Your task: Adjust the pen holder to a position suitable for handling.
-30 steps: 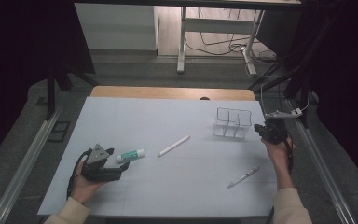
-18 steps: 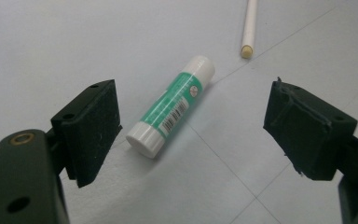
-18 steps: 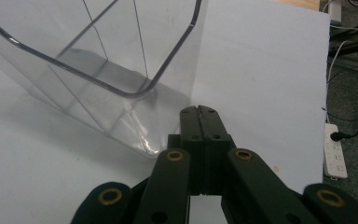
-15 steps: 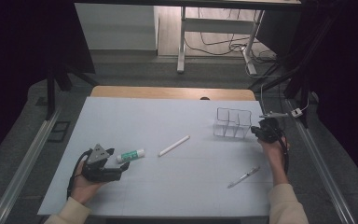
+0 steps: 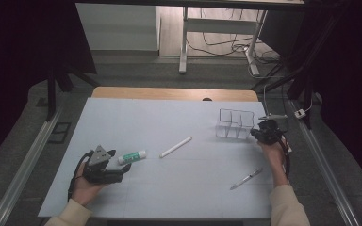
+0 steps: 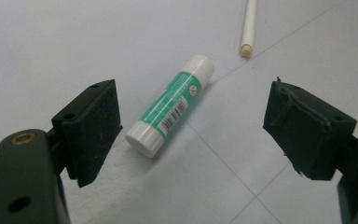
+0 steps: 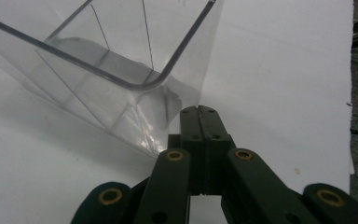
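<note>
Resting low, left gripper (image 5: 122,165) wide beside glue stick (image 5: 132,156) | right gripper (image 7: 200,112) closed (empty) at clear organizer (image 7: 121,60)

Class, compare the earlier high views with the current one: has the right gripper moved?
Yes. The right gripper, jaws shut, has shifted slightly left, closing on the clear organiser at the mat's right side, which has stayed put.

Green glue stick (image 6: 170,112) lies between the claw's (image 6: 200,135) jaws (wide apart).

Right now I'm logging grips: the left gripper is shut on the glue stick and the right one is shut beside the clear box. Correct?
Not quite. The left gripper is open: in the left gripper view the glue stick lies between its spread jaws, untouched. The right gripper is indeed shut beside the clear box.
</note>
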Available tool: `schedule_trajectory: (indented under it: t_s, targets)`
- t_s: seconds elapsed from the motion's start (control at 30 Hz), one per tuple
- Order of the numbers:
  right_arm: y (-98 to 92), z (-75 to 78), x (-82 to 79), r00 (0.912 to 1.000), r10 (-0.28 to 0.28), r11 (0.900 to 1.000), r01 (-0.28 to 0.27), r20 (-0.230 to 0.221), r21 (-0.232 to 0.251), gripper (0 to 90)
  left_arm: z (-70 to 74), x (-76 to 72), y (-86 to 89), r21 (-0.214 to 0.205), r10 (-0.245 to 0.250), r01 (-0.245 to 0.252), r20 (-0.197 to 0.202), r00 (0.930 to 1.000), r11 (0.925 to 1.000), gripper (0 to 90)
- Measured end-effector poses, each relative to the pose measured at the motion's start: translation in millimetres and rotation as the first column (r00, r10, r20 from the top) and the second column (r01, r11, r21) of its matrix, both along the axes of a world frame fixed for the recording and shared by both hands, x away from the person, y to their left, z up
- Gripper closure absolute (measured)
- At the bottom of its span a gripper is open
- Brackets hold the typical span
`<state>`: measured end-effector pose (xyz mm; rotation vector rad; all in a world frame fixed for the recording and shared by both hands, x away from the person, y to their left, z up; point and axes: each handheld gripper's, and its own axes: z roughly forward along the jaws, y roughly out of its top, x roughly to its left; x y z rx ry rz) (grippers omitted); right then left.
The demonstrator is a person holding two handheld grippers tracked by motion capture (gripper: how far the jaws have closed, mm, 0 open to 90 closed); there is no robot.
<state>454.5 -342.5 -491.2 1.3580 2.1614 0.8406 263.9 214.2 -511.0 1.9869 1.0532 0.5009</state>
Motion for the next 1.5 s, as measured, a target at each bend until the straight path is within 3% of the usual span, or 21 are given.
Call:
schedule_trajectory:
  t_s: [1.5]
  targets:
    - [46.2,-3.2,9.7,0.9954,0.095,0.9950,-0.095,0.010,-0.031,89.2,-3.6,1.8,-2.2,0.016,-0.002,0.003,-0.016,0.9999,0.9999,19.2]
